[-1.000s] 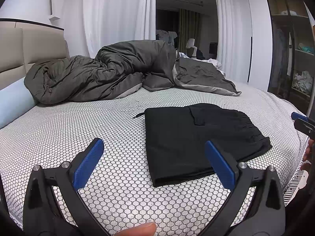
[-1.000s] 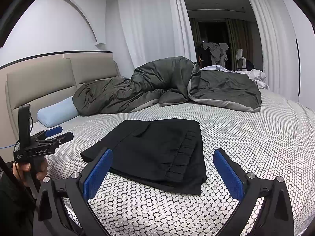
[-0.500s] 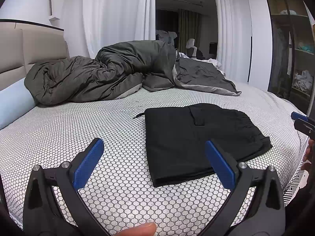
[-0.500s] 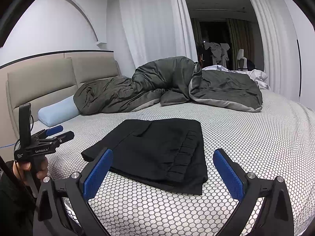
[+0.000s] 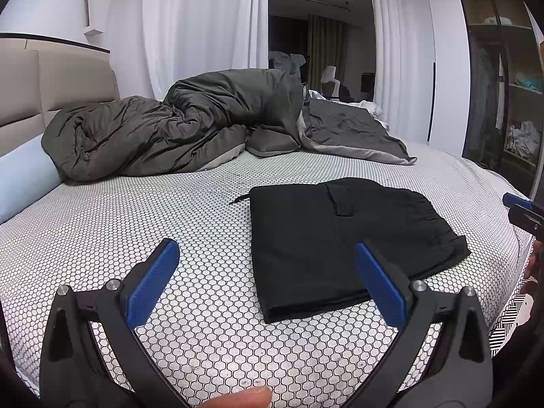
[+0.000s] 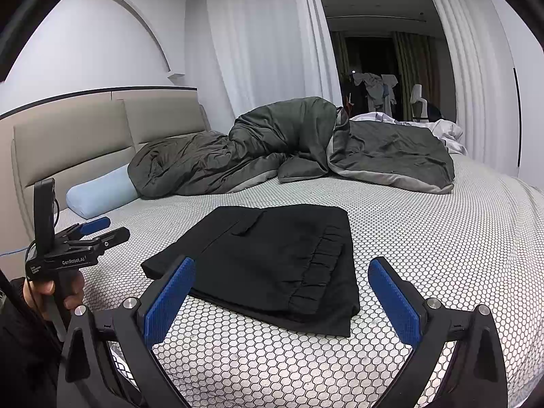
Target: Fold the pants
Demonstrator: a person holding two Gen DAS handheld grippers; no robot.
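Black pants point(image 5: 343, 238) lie folded into a flat rectangle on the bed, with a pocket flap on top and the elastic waistband toward the bed's near edge; the same pants point(image 6: 272, 258) fill the middle of the right wrist view. My left gripper point(image 5: 268, 265) hovers open above the sheet, just short of the pants' near-left corner, holding nothing. My right gripper point(image 6: 282, 282) is open too, held back from the waistband side with nothing between its blue pads. The left gripper point(image 6: 98, 229) also shows at the left of the right wrist view, held by a hand.
The bed sheet point(image 5: 136, 217) has a honeycomb print. A rumpled dark grey duvet point(image 5: 190, 132) lies across the far side, a pale blue pillow point(image 6: 98, 197) by the padded headboard point(image 6: 85, 136). An open wardrobe point(image 5: 510, 102) stands at the right. White curtains hang behind.
Both views have barely shifted; the pants lie as before and both grippers stay open and held back.
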